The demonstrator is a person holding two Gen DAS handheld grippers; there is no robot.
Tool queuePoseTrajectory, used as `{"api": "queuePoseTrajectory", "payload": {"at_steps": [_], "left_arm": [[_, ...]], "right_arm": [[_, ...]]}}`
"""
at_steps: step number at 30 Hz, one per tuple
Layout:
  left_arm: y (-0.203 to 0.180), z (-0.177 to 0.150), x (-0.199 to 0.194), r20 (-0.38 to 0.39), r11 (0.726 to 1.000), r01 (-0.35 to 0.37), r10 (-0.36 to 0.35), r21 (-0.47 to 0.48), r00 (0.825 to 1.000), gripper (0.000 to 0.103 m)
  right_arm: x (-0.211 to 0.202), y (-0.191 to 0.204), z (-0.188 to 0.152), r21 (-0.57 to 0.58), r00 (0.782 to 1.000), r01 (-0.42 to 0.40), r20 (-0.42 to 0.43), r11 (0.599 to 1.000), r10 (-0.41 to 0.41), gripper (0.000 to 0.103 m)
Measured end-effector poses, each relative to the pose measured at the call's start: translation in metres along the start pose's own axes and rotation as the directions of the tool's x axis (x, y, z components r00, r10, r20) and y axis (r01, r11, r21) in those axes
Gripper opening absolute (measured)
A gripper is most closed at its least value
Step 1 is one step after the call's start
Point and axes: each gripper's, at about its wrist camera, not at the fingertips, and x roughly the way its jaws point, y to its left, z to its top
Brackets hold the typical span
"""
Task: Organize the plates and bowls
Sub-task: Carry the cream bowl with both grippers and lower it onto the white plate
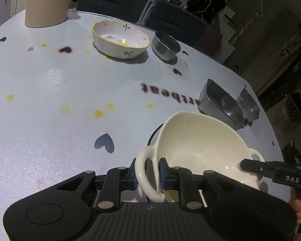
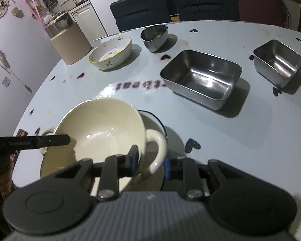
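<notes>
A cream bowl with two loop handles [image 1: 196,140] [image 2: 102,124] is held tilted between both grippers. My left gripper [image 1: 148,170] is shut on one handle, with a blue pad on each side of the loop. My right gripper [image 2: 150,161] is shut on the opposite handle. Each gripper's black finger reaches into the other's view: the right one's finger [image 1: 250,164] and the left one's finger [image 2: 58,140]. Beneath the bowl lies a white plate with a dark rim [image 1: 153,134] [image 2: 156,120], mostly hidden; I cannot tell whether the bowl touches it.
On the pale heart-printed table stand a flowered bowl with a yellow rim [image 1: 120,40] [image 2: 110,54], a round steel bowl [image 1: 165,45] [image 2: 154,37], a large rectangular steel container [image 1: 218,104] [image 2: 200,78], a small steel one [image 1: 248,104] [image 2: 279,62] and a beige cylinder [image 1: 46,2] [image 2: 70,42]. Chairs line the far edge.
</notes>
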Motion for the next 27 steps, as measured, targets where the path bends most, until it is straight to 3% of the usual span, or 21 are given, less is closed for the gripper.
{"api": "queuePoseTrajectory", "payload": {"at_steps": [27], "left_arm": [[0.001,-0.002,0.013,-0.018,1.0,-0.007,0.007,0.021,1.0,0.025]], "right_arm": [[0.004,0.002,0.003,-0.024,0.999,0.026,-0.032,0.999,-0.026,0.031]]}}
